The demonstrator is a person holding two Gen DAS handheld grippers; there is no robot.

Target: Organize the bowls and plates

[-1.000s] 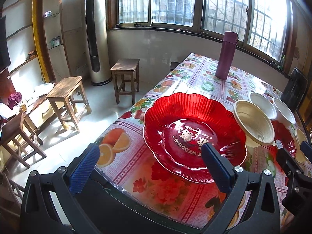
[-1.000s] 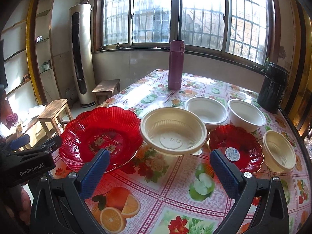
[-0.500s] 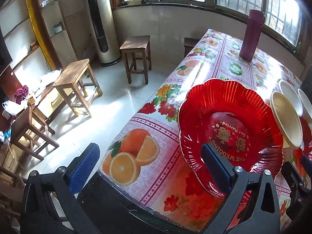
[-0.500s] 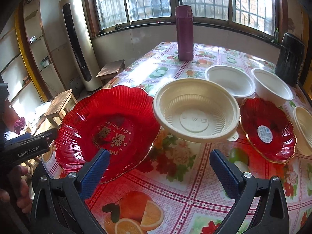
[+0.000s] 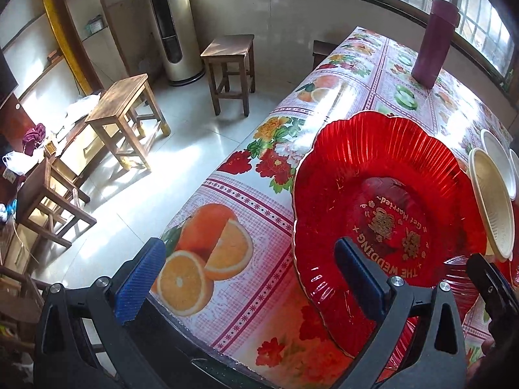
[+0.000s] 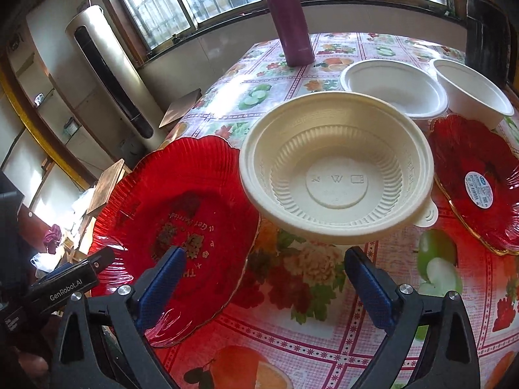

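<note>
Red translucent plastic, fluted and scalloped like a flower with gold wedding lettering, is filling both views: the large red plate (image 5: pixel 386 201) is lying flat on the fruit-printed counter (image 5: pixel 227 243) near its front corner. I am holding the left gripper (image 5: pixel 249 278) spread wide and empty, one of its fingers (image 5: pixel 356 272) hanging over the plate's near rim and the other out over the counter edge. I am keeping the right gripper (image 6: pixel 264 287) released too, grasping nothing, pointed at the cream ribbed plastic bowl (image 6: pixel 337 168) that is sitting just beside the large red plate, its rim overlapping the plate's edge from this angle. Beyond the cream bowl, two white bowls (image 6: pixel 395 87) are standing; a smaller red plate (image 6: pixel 476 181) with a sticker is lying on the bowl's far side from the big plate.

I am judging the big plate light, stiff, glossy and slippery, possibly brittle at the scallops, so I would pinch its raised rim, not the flat centre. The cream bowl looks thin and flexible; its rolled lip or small tab seems the safest hold.
</note>
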